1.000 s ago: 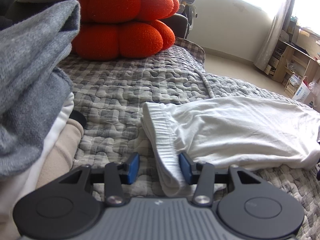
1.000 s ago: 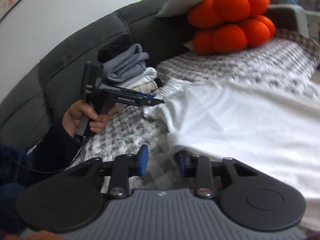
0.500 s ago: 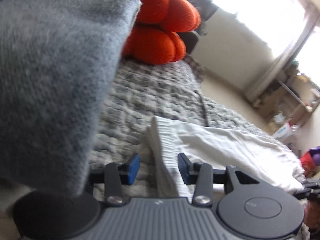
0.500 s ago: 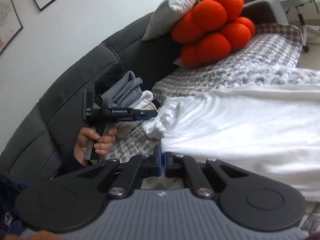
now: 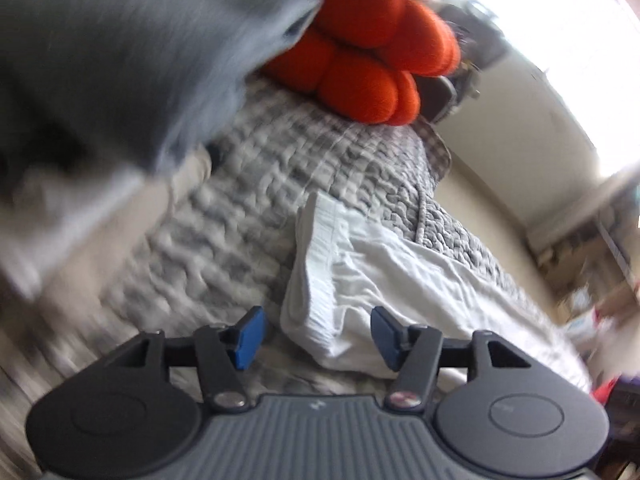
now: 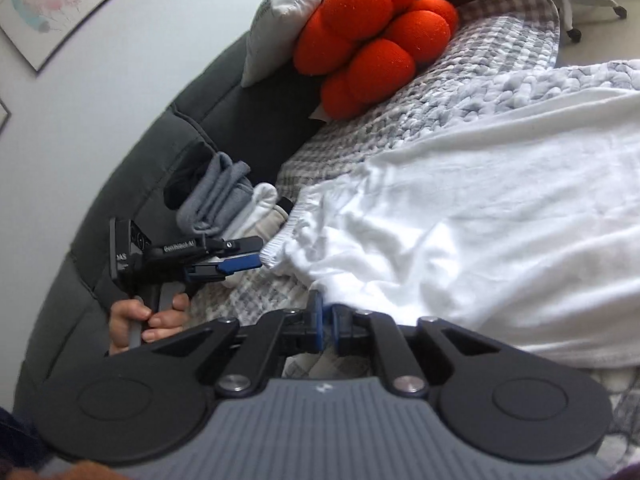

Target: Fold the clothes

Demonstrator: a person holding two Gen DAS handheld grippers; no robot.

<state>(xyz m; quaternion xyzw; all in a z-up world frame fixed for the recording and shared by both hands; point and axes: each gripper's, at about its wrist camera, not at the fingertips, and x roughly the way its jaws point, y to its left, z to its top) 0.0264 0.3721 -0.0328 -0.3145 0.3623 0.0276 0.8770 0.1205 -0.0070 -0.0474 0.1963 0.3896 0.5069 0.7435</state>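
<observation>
1. Two grippers over white garment, spread on grey quilt.
2. L gripper: jaws just widened, apart, straddling waistband w/o pressing.
3. R gripper: jaws nearly together, pinching garment edge.

right tongs pinching white garment edge | left tongs beside waistband

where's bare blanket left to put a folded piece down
Bare quilt lies between the orange cushion and the white garment. It is crowded by the clothes pile at the sofa back, where the left gripper hovers.
</observation>
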